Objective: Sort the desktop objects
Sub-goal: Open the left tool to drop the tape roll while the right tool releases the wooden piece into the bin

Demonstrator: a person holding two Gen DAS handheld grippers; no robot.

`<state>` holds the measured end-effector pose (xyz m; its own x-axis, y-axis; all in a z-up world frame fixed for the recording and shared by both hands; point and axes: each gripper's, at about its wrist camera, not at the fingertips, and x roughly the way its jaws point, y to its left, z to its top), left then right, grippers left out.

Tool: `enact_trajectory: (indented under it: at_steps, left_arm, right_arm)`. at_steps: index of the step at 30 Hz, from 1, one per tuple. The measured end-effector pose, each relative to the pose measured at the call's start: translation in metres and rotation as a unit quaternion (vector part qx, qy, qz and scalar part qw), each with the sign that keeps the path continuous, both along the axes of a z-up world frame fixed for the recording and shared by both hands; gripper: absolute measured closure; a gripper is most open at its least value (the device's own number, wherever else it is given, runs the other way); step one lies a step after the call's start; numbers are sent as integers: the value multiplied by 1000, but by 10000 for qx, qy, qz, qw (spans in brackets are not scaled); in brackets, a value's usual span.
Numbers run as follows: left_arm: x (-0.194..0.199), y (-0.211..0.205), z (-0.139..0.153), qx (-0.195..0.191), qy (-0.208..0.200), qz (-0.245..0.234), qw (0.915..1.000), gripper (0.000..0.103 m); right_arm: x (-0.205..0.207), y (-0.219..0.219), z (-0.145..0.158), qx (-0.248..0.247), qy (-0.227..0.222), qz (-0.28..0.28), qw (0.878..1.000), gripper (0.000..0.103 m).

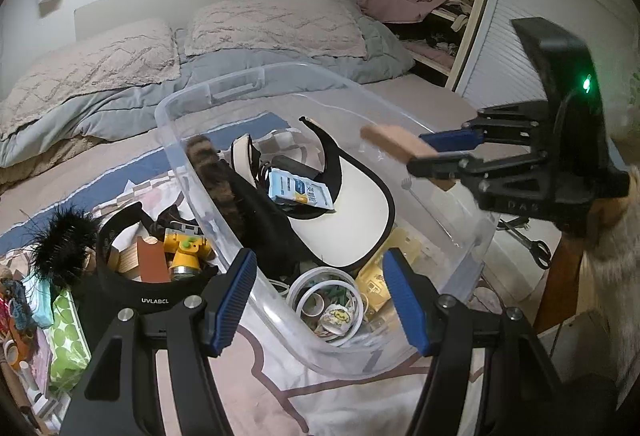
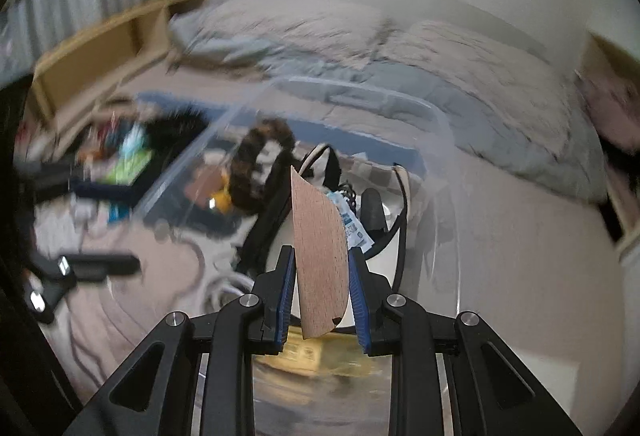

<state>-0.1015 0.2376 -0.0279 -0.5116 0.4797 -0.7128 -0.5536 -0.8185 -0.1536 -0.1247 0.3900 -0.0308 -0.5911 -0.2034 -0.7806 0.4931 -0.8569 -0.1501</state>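
On the patterned blanket (image 1: 132,187) spread over the bed, a clear plastic bin (image 1: 192,171) is seen, its long walls running away from the left wrist camera. Inside the bin, a cream sun visor with black trim (image 1: 352,220) is laid across the middle, with a fuzzy brown headband (image 1: 216,171) leaning along the left wall and a blue-and-white packet (image 1: 300,191) resting at the visor's far edge. Rolls of tape (image 1: 320,296) are gathered at the bin's near end, beside yellow packaging (image 1: 384,276). Outside the left wall, a black visor marked UVLABCL (image 1: 132,288), a yellow toy (image 1: 184,252) and a black feathery piece (image 1: 60,240) are piled on the blanket. The left gripper (image 1: 316,300) is held spread wide over the bin's near end, nothing between its blue pads. The right gripper (image 2: 320,296) is closed on a tan wooden piece (image 2: 318,260), which is held above the bin's right side.
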Motion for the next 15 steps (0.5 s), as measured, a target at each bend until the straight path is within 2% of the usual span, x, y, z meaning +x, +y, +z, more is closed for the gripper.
enact_trajectory:
  at_steps: [2, 6, 9, 15]
  left_arm:
    - [-1, -1, -1, -5, -4, 3, 10000, 38]
    - [-6, -2, -6, -44, -56, 16, 10000, 38]
    - [-11, -3, -9, -33, -110, 45, 9999, 38]
    - [-13, -5, -9, 19, -143, 44, 9999, 38]
  right_arm:
    - [-1, -7, -8, 457, -163, 452, 9978, 77]
    - [-3, -16, -27, 1158, -652, 1136, 9846, 77]
    - [-9, -20, -39, 1407, -1130, 1410, 9734, 77]
    - [-14, -25, -48, 1650, -1814, 1815, 9523, 77]
